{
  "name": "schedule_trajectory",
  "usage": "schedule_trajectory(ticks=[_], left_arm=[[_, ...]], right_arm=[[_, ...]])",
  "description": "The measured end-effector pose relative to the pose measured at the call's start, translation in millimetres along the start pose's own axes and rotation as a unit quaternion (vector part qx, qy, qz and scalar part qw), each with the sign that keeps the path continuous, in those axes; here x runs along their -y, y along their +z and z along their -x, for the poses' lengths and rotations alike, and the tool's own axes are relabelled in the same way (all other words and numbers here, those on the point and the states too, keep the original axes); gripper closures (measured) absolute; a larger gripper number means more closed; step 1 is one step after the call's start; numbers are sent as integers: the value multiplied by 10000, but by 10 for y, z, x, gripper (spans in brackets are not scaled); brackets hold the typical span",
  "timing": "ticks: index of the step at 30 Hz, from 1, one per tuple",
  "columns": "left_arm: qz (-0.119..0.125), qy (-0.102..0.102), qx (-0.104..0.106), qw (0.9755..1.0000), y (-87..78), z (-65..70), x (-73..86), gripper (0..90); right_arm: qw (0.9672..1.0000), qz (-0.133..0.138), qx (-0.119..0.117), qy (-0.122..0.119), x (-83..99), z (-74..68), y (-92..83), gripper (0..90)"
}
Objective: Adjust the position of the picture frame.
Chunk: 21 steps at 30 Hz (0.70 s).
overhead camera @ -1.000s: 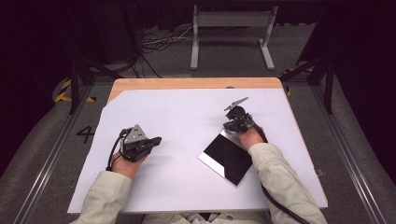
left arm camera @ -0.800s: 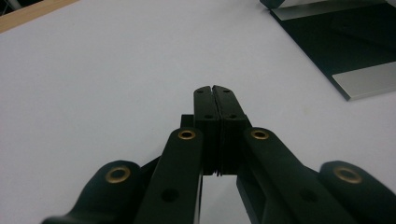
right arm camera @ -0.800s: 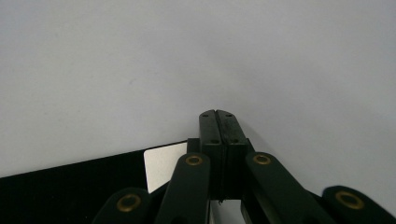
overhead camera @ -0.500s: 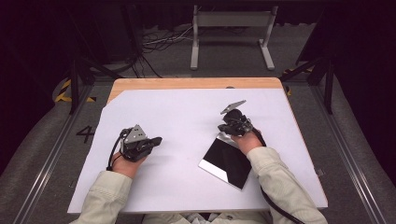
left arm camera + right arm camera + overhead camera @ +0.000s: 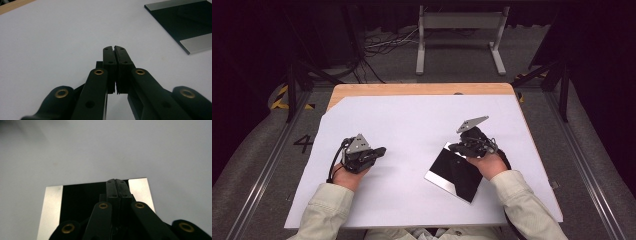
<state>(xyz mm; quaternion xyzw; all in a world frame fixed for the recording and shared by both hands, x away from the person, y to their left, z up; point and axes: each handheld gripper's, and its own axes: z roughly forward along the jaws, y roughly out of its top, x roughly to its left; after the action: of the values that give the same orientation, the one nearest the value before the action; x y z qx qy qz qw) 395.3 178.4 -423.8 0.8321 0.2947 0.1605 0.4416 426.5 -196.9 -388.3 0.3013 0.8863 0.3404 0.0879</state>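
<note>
I see the flat panel (image 5: 454,172) lying on the paper sheet (image 5: 412,125), lower right of centre. My left gripper (image 5: 379,150) sits well to its left, my right gripper (image 5: 453,147) over its upper edge.

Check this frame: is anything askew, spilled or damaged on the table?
Little stands out. The black panel with silver end strips lies flat but turned at an angle to the white sheet. No spill or damage shows. The right gripper is over the panel's far edge, jaws shut; the left gripper is shut too.

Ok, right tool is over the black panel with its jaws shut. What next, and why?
Probably open the right tool before lowering it: its jaws are closed with nothing between them, above the far edge of the black panel, which lies flat on the white sheet. The left tool sits shut, well aside.
</note>
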Motion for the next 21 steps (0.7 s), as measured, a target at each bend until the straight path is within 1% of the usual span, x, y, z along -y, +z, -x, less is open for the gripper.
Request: schedule_trajectory(ticks=[4, 8, 12, 16, 17, 21], left_arm=[[-9, 3, -9, 10000, -5, 0, -1, 877], [-7, -3, -8, 10000, -3, 0, 1, 877], [-28, 1, 6, 10000, 10, 8, 2, 876], [-43, 15, -11, 10000, 13, 12, 0, 876], [-57, 23, -8, 10000, 15, 14, 0, 875], [-60, 28, -4, 10000, 15, 11, 2, 875]], right_arm=[[9999, -49, -105, -21, 97, -93, -87, 900], [9997, -114, -185, -114, 222, -214, -162, 900], [9996, -127, -228, -145, 339, -277, -221, 900], [9994, -156, -245, -162, 382, -314, -253, 900], [9992, -194, -250, -248, 404, -361, -276, 900], [9986, -268, -319, -334, 434, -430, -298, 900]])
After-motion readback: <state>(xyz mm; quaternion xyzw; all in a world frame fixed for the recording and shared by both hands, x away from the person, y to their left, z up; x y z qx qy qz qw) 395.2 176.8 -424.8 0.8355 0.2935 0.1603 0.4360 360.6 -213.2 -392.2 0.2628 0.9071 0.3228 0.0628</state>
